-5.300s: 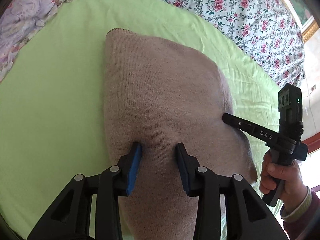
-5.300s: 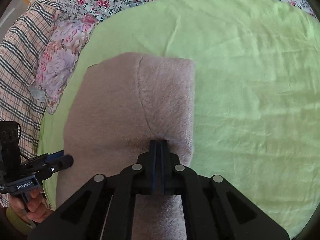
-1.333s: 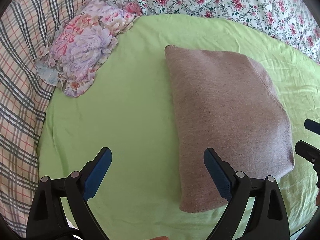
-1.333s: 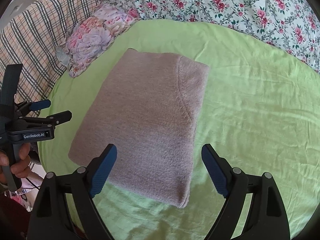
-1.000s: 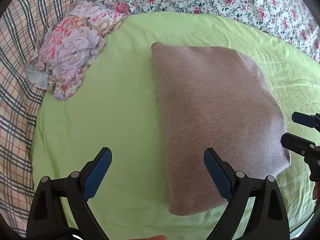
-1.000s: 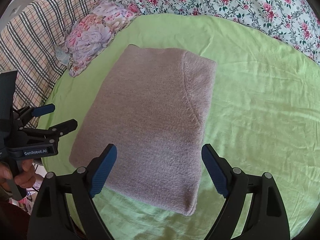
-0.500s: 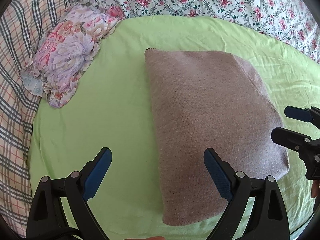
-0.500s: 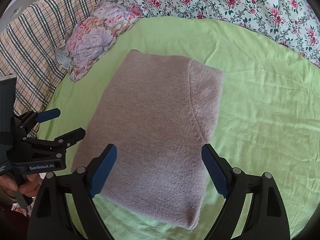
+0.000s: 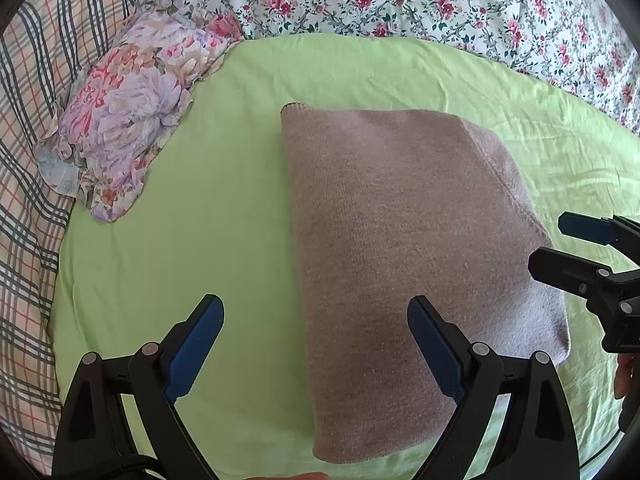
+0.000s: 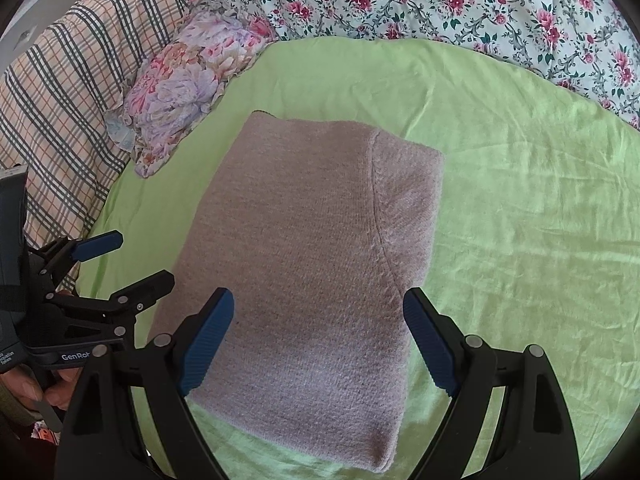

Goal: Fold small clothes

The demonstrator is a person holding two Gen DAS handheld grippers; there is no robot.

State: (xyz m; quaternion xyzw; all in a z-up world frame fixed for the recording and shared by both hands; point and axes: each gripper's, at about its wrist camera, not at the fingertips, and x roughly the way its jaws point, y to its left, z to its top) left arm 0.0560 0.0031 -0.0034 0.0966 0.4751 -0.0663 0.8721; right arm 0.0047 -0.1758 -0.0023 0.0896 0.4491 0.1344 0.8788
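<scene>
Sweater (image 9: 408, 248), folded into a compact mauve knit rectangle, lying flat on the green sheet (image 9: 224, 208) with the flowered cushion (image 9: 132, 112) off its far left corner. Left gripper (image 9: 316, 344) hovers over the sweater's near left edge, fingers spread wide, grasping nothing. Right gripper (image 10: 318, 340) hovers over its near edge, likewise spread and empty. The knit looks soft, light and limp, likely to sag and unfold if lifted by one layer; a hold should pinch all layers together at the near corners.
</scene>
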